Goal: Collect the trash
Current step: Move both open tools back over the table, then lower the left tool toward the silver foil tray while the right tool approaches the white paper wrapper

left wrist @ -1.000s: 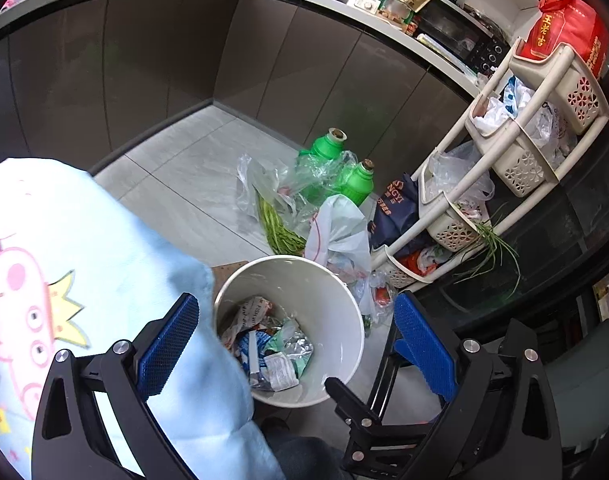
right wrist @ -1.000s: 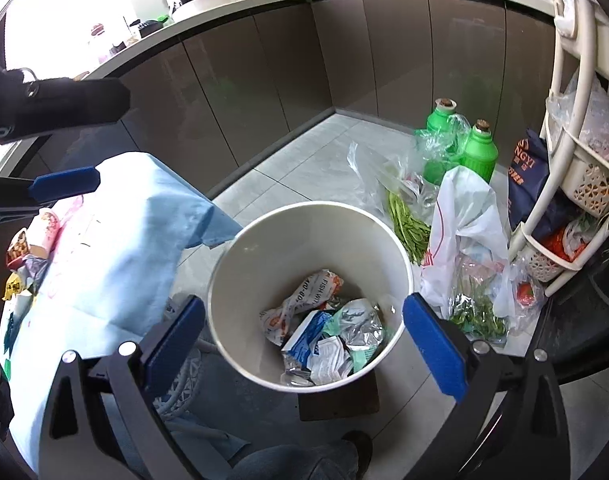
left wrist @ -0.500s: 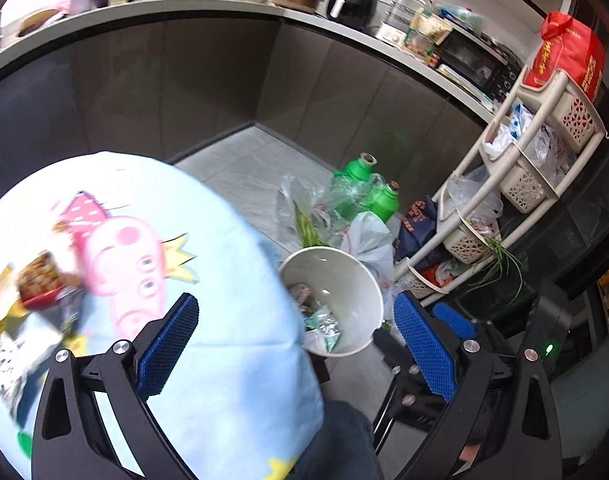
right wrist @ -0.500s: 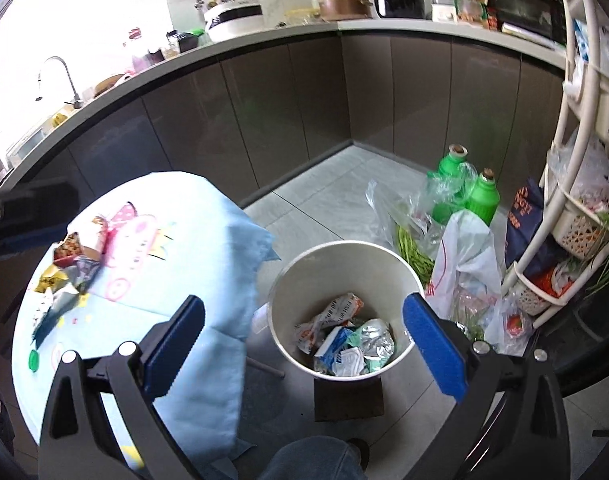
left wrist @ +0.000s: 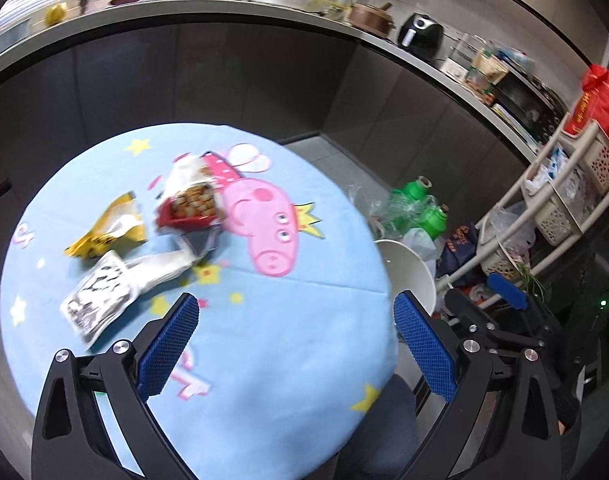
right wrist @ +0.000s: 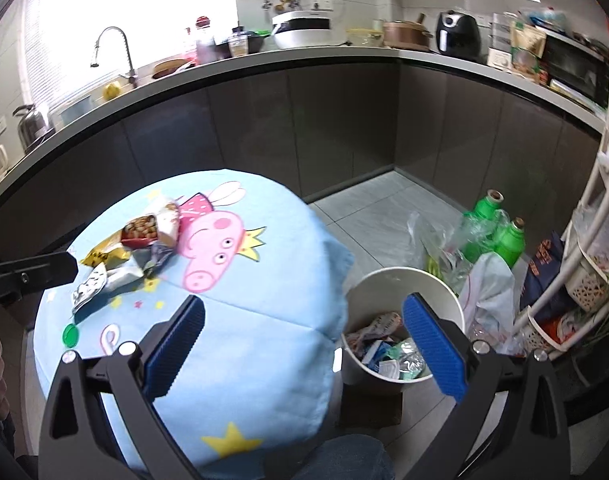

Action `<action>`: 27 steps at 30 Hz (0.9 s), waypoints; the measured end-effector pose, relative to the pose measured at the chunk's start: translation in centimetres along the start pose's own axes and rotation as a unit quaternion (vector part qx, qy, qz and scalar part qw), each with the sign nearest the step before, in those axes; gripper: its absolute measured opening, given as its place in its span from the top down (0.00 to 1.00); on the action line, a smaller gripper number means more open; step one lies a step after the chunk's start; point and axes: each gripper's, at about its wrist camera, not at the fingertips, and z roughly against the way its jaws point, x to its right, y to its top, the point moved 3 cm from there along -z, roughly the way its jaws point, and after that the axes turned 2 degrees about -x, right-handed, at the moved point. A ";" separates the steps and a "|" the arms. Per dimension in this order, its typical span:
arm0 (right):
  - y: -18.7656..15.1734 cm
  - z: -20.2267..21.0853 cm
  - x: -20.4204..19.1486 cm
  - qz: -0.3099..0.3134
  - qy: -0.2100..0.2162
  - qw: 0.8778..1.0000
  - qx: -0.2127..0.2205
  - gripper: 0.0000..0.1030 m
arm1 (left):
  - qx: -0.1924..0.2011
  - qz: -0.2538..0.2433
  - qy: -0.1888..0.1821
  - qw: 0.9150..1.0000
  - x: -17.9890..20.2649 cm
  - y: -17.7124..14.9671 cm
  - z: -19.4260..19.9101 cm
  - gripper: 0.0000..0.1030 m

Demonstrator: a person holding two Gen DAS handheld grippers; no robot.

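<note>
wrappers lie in a loose cluster on the tabletop (left wrist: 288,344), ahead and to the left of the left gripper (left wrist: 296,344), whose jaws stand spread wide with nothing between them. the right gripper (right wrist: 304,344) is likewise released and empty; the same cluster sits ahead and to its left, well apart from it.

counting what shows: one yellow wrapper (left wrist: 108,228), one red snack packet (left wrist: 192,208) printed with round biscuits, one black-and-white packet (left wrist: 98,300) nearest the left jaws, and one crumpled silver wrapper (left wrist: 164,268) between them, touching or overlapping the others. that makes four pieces, though blur in the left view may hide another under the heap. one small green cap (right wrist: 70,336) lies alone, left of the right jaws.

all of it looks like thin foil or film: very light, soft, crinkly and somewhat slippery, so it will likely collapse under a pinch rather than resist. judging from that, a flat free edge or corner is the place to take hold, such as the near end of the black-and-white packet, which sticks out clear of the rest. the cap is stiff and low, harder to pinch off the cloth.

one white bin (right wrist: 404,320) stands on the floor just beyond the right jaw tip of the right gripper, already holding several crumpled wrappers.
</note>
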 end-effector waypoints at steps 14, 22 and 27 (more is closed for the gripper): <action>-0.3 -2.0 -10.3 0.083 0.072 0.993 -0.038 0.03 | -0.001 0.118 0.081 0.990 -14.0 -5.5 4.1 0.08; -0.9 -4.1 -15.6 0.107 0.120 0.984 -0.071 0.03 | -0.004 0.128 0.077 0.989 -17.9 -6.5 4.4 0.08; -0.8 -4.8 -16.8 0.119 0.117 0.983 -0.081 0.03 | -0.010 0.019 0.051 0.998 -17.7 -4.6 1.3 0.09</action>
